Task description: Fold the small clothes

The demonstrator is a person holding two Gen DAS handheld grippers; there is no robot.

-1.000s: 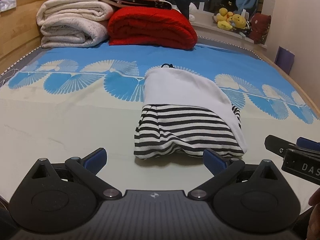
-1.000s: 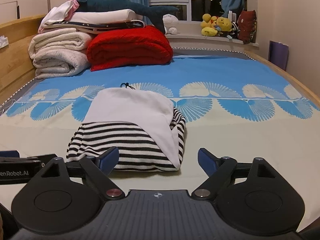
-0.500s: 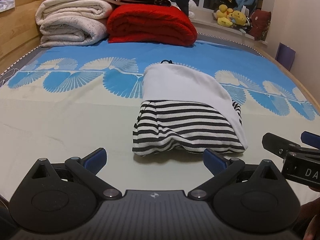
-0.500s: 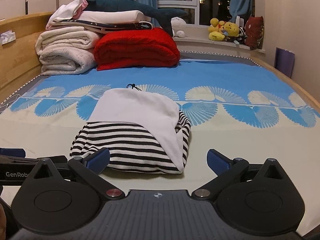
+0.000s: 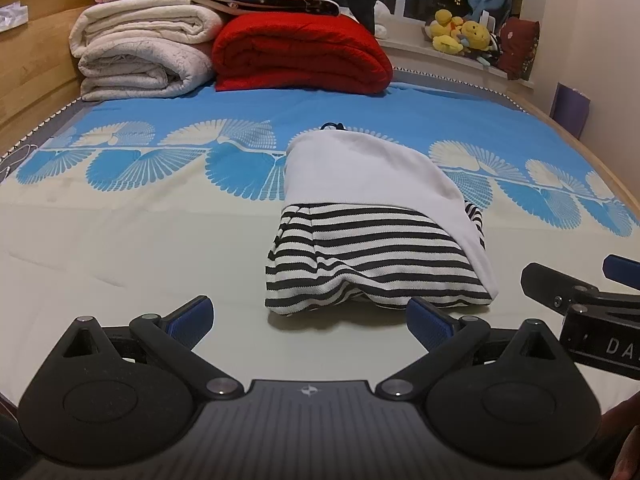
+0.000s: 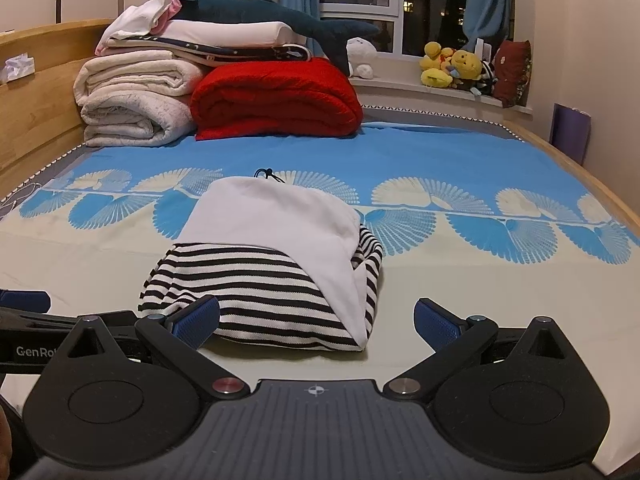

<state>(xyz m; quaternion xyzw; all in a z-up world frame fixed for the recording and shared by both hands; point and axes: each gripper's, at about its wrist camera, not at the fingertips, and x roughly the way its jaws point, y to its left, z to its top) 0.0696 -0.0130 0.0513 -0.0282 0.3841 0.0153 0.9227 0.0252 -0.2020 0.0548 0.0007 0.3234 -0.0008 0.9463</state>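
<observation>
Moved: both tongs backed slightly off folded garment.
Left tongs (image 5: 310, 314): released.
Right tongs (image 6: 316, 316): released.
Garment (image 5: 372, 240): striped knit, smooth white layer, possibly hood.

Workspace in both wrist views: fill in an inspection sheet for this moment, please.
Surface: bedspread, blue top with fan pattern, cream near the tools.
Job's things: folded striped garment, white part folded over it, dark drawstring at the far end.
Clutter: cream blankets, red blanket, shark plush, all stacked at the far end.
Grippers: left tool open, empty; right tool open, empty.
Cables: nothing seen.
Surroundings: wooden headboard, window sill with plush toys.
</observation>
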